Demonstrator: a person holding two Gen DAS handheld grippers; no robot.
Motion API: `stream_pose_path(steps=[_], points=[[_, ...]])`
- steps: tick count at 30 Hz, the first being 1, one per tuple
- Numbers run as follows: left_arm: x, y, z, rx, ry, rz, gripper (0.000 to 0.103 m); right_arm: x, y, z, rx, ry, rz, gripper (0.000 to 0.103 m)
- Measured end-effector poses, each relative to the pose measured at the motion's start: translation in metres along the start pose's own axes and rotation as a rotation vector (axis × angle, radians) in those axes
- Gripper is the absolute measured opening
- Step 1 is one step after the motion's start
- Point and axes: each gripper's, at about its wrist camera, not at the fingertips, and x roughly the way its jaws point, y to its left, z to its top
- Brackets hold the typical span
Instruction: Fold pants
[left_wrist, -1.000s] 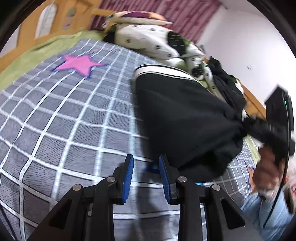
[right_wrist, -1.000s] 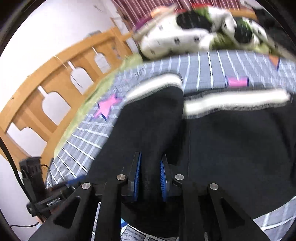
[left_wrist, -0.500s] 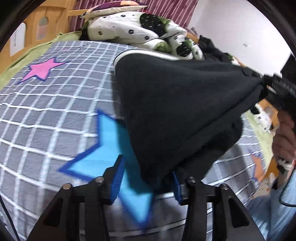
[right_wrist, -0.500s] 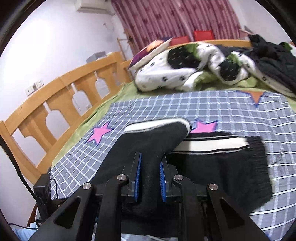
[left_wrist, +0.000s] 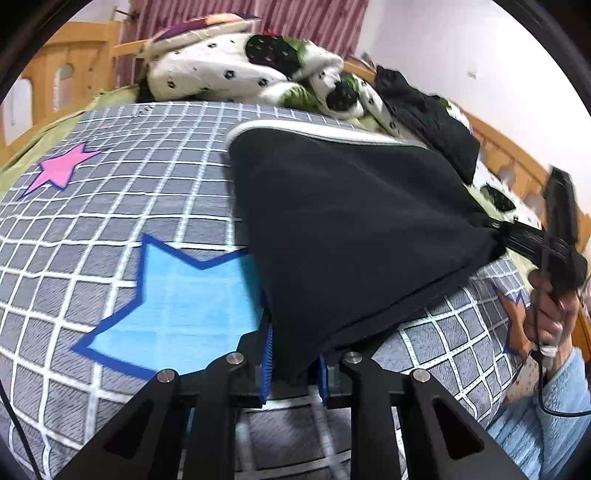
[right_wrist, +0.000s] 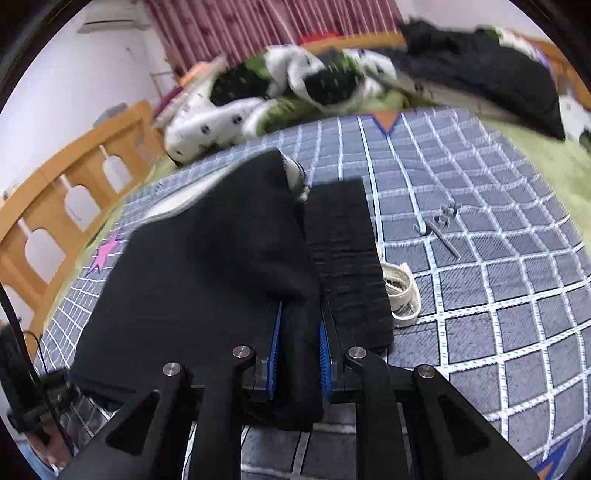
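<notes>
Black fleece pants (left_wrist: 347, 229) hang stretched between both claws above a bed with a grey checked bedspread (left_wrist: 110, 221). Left claw (left_wrist: 293, 363): jaws closing, blue pads (left_wrist: 266, 363) on either side of a lower corner of the fabric, cloth sits right between them and rises away up and to the right. From the left wrist view the fabric forms a taut triangle: one corner in the left claw, one corner at right pinched by the right claw (left_wrist: 517, 236), far edge with white stripe (left_wrist: 314, 129) lying on the bedspread. A hand (left_wrist: 550, 314) holds the right tool, light blue sleeve (left_wrist: 546, 424) below.

Right claw (right_wrist: 299, 354) from its own view: clamped tight on a thick fold of the pants (right_wrist: 207, 266), cloth fills the gap between blue pads (right_wrist: 275, 350) and drapes down past them. Ribbed black waistband (right_wrist: 343, 258) lies just right of the claw on the bedspread, white drawstring (right_wrist: 400, 291) loops out beside it. Small grey object (right_wrist: 441, 225) on the bedspread further right, can't tell what it is.

Blue star print (left_wrist: 177, 302) just left of the left claw, pink star (left_wrist: 59, 170) further off. Spotted white quilt (left_wrist: 229, 70) and dark clothes pile (left_wrist: 428, 118) at the head end. Wooden bed rail (right_wrist: 66, 195) on the left side. Right view blurred.
</notes>
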Motion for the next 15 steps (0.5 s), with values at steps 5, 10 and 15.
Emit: stream_pose_path(steps=[5, 10, 15], points=[[0.008, 0.000, -0.004, 0.015, 0.041, 0.014, 0.018, 0.010, 0.001, -0.016, 0.006, 0.065, -0.028, 0.017], [-0.015, 0.014, -0.003, 0.018, 0.076, -0.044, 0.028, -0.006, 0.011, -0.009, -0.023, 0.057, -0.056, 0.021], [-0.050, 0.030, -0.004, 0.003, 0.009, -0.037, 0.049, -0.026, 0.015, 0.024, -0.030, -0.018, -0.082, 0.051]])
